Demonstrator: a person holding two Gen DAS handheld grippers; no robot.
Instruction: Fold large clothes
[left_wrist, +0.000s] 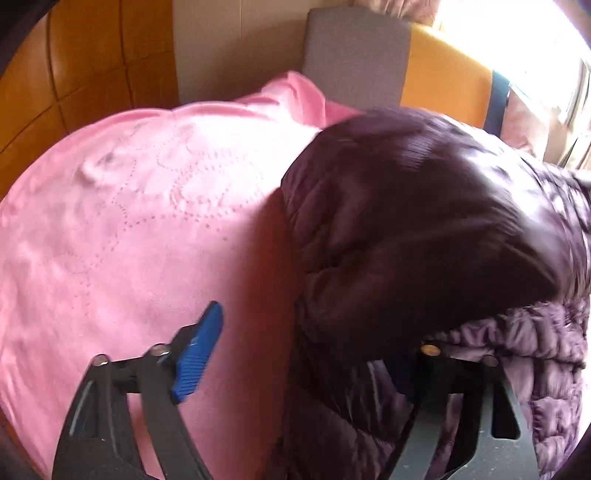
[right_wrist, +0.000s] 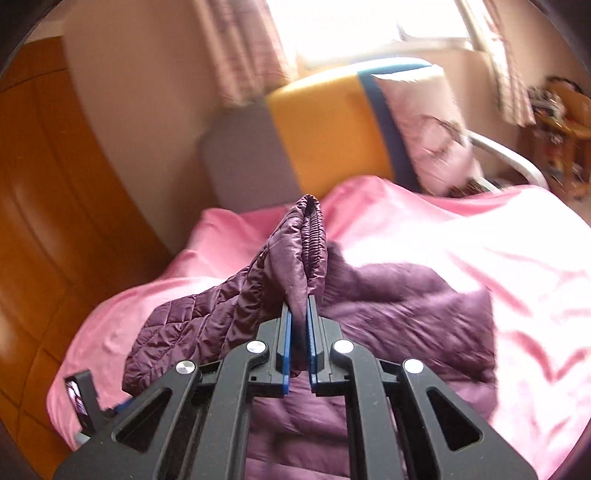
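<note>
A dark purple quilted jacket (right_wrist: 388, 295) lies spread on a pink bedspread (right_wrist: 480, 236). My right gripper (right_wrist: 299, 306) is shut on a fold of the jacket beside an elastic cuff (right_wrist: 314, 229), which stands raised above the bed. In the left wrist view the jacket (left_wrist: 406, 229) fills the right half over the bedspread (left_wrist: 129, 221). My left gripper (left_wrist: 303, 362) stands wide open at the jacket's left edge. Its left blue pad (left_wrist: 199, 354) is over bare bedspread, clear of the cloth. Its right finger is mostly hidden under the jacket fabric.
A grey, yellow and blue headboard (right_wrist: 325, 133) stands at the far end of the bed, with a pink pillow (right_wrist: 432, 136) against it. A wooden wardrobe (right_wrist: 44, 221) runs along the left. A bright curtained window (right_wrist: 354, 29) is behind. A cluttered wooden shelf (right_wrist: 565, 140) stands far right.
</note>
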